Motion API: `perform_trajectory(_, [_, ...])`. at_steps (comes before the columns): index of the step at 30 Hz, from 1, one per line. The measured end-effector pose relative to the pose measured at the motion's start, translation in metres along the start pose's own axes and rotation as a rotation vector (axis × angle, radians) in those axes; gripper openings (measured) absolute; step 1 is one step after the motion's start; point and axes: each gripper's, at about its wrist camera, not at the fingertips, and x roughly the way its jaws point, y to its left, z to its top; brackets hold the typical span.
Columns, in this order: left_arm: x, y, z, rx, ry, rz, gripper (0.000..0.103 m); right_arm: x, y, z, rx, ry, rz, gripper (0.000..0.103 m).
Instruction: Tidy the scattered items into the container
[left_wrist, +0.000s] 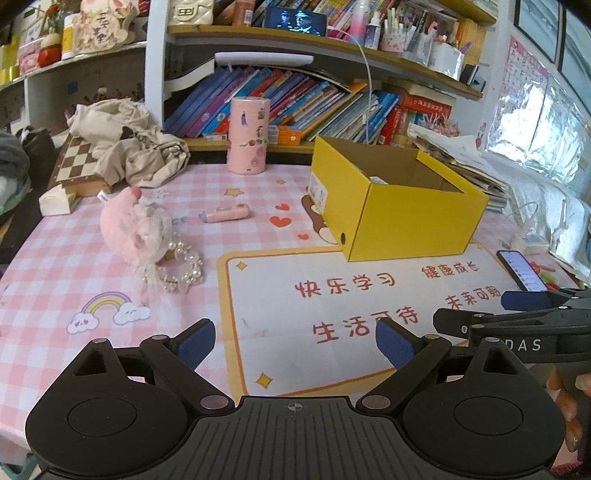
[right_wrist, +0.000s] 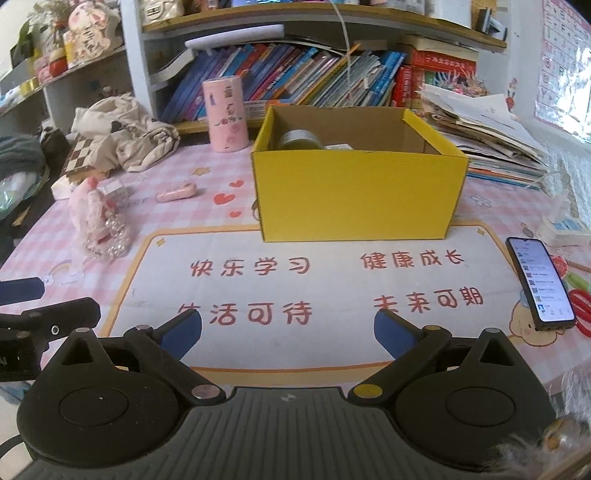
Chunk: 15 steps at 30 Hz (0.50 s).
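An open yellow box (left_wrist: 402, 218) (right_wrist: 354, 192) stands at the middle back of the table; a jar (right_wrist: 300, 140) lies inside it. A pink plush toy (left_wrist: 127, 230) (right_wrist: 88, 206) with a pearl bracelet (left_wrist: 183, 267) (right_wrist: 116, 242) lies to the left. A small pink pen-like item (left_wrist: 225, 213) (right_wrist: 176, 192) lies between the toy and the box. A tall pink cylinder (left_wrist: 246, 136) (right_wrist: 225, 114) stands at the back. My left gripper (left_wrist: 295, 345) is open and empty over the mat. My right gripper (right_wrist: 288, 332) is open and empty, near the table's front.
A phone (right_wrist: 541, 282) (left_wrist: 521, 269) lies at the right. A chessboard (left_wrist: 79, 166) and crumpled cloth (left_wrist: 125, 142) sit back left. Bookshelves line the back and a paper stack (right_wrist: 487, 136) lies right of the box. The right gripper shows in the left wrist view (left_wrist: 517, 321).
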Motion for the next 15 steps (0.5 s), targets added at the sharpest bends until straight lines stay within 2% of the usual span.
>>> perform_trajectory(15, [-0.011, 0.025, -0.001, -0.047, -0.027, 0.068, 0.096, 0.007, 0.029, 0.011, -0.074, -0.019, 0.056, 0.101])
